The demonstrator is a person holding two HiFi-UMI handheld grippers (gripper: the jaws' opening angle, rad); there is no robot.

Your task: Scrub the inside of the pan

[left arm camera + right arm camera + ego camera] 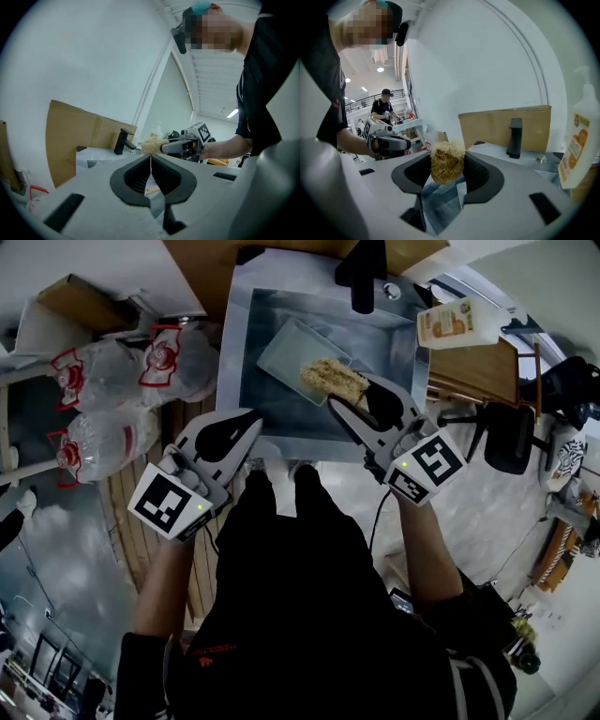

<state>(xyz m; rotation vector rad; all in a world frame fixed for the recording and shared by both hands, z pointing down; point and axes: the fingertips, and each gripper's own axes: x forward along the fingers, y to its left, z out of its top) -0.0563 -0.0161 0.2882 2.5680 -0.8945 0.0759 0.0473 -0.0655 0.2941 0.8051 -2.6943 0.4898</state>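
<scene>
The right gripper (349,392) has its jaws clamped on a scrubber (333,381), which it holds over the near end of the pan (289,352). The pan lies in the sink (236,362). The left gripper (247,423), its jaws pressed together on nothing, hovers at the sink's near left corner.

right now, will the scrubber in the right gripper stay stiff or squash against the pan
Probably springy rather than stiff: the scrubber is a loose tangle of straw-coloured fibres and bulges out of the right gripper. Likely light, since it holds by pinch alone. Its rough fibres should grip the pan, not slide.
</scene>
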